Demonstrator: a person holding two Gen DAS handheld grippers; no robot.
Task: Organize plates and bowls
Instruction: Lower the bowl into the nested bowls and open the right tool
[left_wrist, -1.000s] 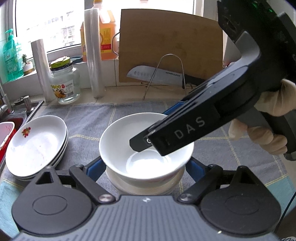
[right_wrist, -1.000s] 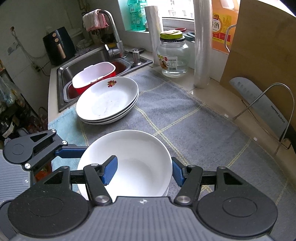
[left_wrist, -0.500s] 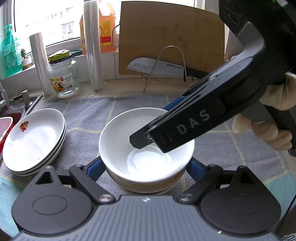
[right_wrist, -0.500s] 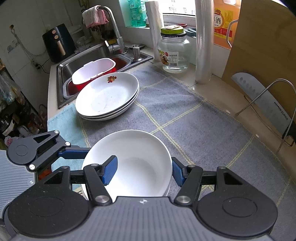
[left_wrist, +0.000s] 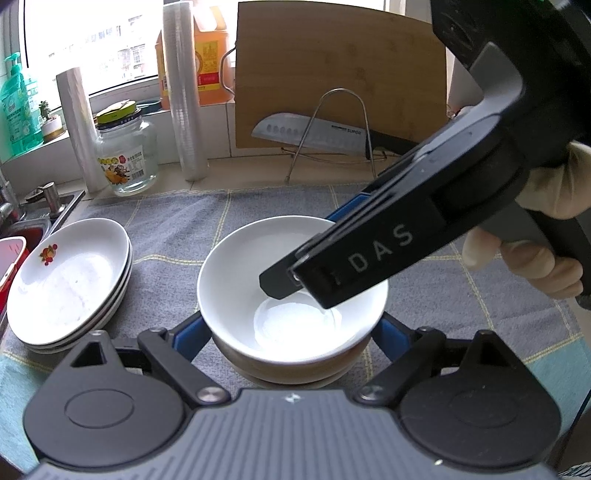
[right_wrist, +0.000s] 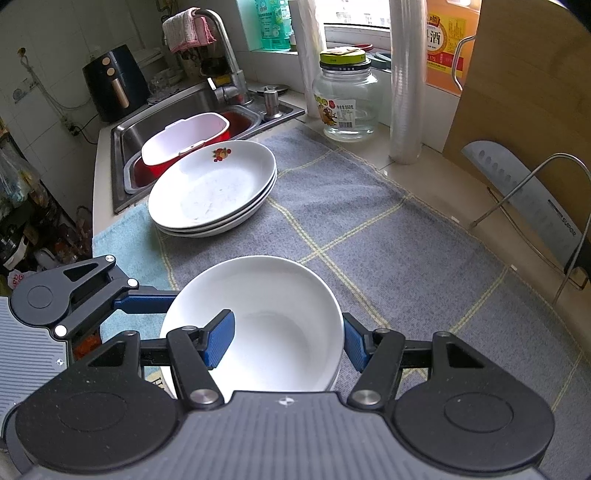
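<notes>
Worktop (right_wrist: 406, 236), grey checked mat over it, is carrying all the crockery. Plate stack (right_wrist: 212, 188), approx three deep w/ fruit motif on top plate, is sitting at sink end, well apart from the bowls. White bowl (left_wrist: 291, 284) is sitting nested on a second bowl (left_wrist: 295, 373) at mat centre, directly ahead of both tongs.

Right tongs (right_wrist: 288, 338) are gripping the white bowl: one blue pad (right_wrist: 221, 338) is lying inside the wall, the other outside the far rim, so the wall is pinched betw. them. Left tongs (left_wrist: 290, 334) are standing wide open, pads flanking the bowl pair low down on either side; contact w/ lower bowl can't be confirmed.

Key relation: plate stack is lying to the left of the bowls in left view, forward-left in right view. Bowl is round, no long axis. Judgement: right hand has the hold and is likely placing or shifting the bowl; left is bracing only.
</notes>
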